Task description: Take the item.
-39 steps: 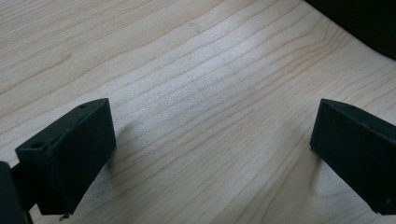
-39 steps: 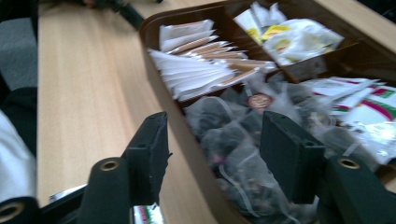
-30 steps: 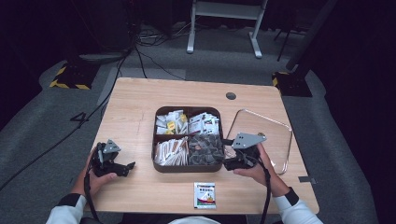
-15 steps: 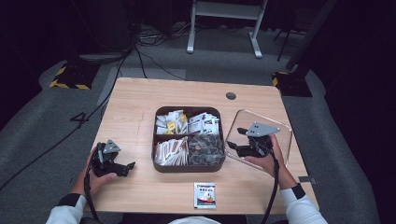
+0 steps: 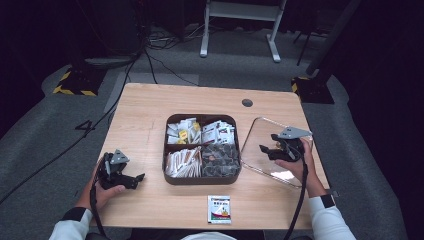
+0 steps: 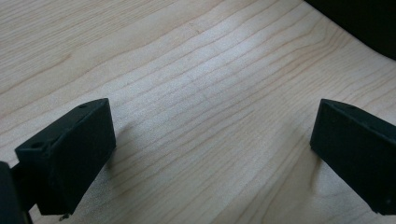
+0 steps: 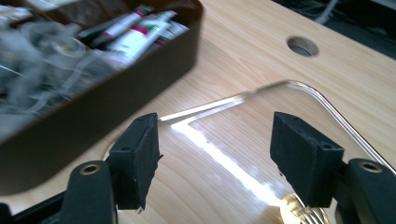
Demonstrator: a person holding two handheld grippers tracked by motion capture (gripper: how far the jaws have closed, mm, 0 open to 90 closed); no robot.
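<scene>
A: Item one, right gripper [image 5: 267, 150]?
B: Jaws spread wide, nothing between them. It hovers over the clear plastic lid [image 7: 261, 154], which lies flat on the wooden table [image 5: 145, 110] at 3 o'clock of the brown compartment tray [image 5: 172, 177], just beside it.

A: Item two, left gripper [image 6: 210, 154]?
B: Jaws wide apart, gripping nothing, bare table wood between them. It sits at 9 o'clock of the tray, well apart from the lid.

A: Tray contents?
B: Four compartments of packets and sachets; white sticks at 7 o'clock, dark packets at 5 o'clock.

A: Remainder?
B: One loose sachet [image 5: 219, 208] at 6 o'clock of the tray, near the table edge.
</scene>
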